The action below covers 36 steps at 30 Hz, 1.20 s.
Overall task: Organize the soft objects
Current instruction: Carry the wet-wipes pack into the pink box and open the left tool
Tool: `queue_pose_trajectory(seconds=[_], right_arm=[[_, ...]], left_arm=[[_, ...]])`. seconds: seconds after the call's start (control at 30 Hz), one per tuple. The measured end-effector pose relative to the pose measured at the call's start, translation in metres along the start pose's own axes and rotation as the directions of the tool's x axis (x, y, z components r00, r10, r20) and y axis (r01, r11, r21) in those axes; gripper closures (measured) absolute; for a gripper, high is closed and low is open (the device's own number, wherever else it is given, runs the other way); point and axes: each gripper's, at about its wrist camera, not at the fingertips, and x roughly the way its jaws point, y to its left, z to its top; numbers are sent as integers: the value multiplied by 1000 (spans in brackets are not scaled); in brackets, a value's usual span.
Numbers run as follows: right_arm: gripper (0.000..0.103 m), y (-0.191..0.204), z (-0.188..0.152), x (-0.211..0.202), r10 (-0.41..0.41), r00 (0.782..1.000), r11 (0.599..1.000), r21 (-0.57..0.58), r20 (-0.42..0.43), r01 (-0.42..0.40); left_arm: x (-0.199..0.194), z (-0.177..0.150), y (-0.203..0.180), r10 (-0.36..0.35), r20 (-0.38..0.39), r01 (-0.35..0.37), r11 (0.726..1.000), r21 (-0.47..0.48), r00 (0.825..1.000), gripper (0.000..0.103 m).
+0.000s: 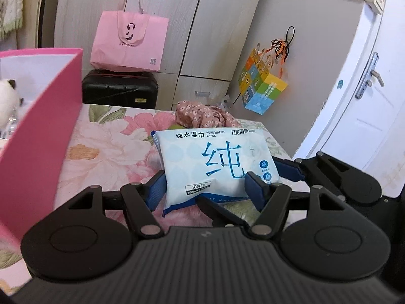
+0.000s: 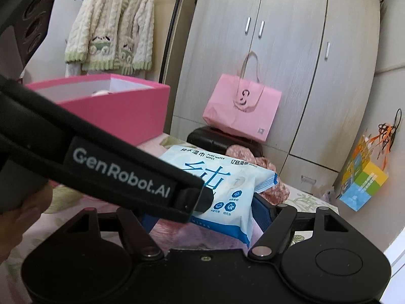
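Observation:
A light blue pack of wet wipes (image 1: 215,162) is held between the blue pads of my left gripper (image 1: 206,187), above the floral table. The right gripper shows in the left wrist view (image 1: 298,167) at the pack's right edge. In the right wrist view the pack (image 2: 222,190) sits between my right gripper's fingers (image 2: 205,217), and the left gripper's body (image 2: 114,172) crosses in front. A pink floral cloth (image 1: 202,116) lies behind the pack. A pink open box (image 1: 43,126) stands at the left, with a white plush inside (image 1: 7,98).
A floral tablecloth (image 1: 106,147) covers the table. Behind it stand a black suitcase (image 1: 119,88) with a pink tote bag (image 1: 129,43) on top, a wardrobe, a colourful gift bag (image 1: 263,88) on the wall and a white door (image 1: 367,88).

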Motion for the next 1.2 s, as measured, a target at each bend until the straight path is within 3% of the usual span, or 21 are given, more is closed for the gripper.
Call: queue_pose_trajectory(seconds=[0.33, 0.63, 0.93, 1.2], right_arm=[[26, 18, -5, -36, 44, 999, 995, 90, -21, -42], [28, 35, -10, -64, 99, 994, 987, 133, -41, -93], [28, 88, -7, -83, 180, 982, 983, 57, -54, -177], [27, 135, 20, -102, 273, 959, 961, -25, -79, -276]], left_arm=[[-37, -21, -11, 39, -30, -38, 998, 41, 999, 38], [-67, -39, 5, -35, -89, 37, 999, 17, 995, 34], [-118, -57, 29, 36, -162, -36, 999, 1, 986, 36], [-176, -48, 54, 94, -232, -100, 995, -16, 968, 36]])
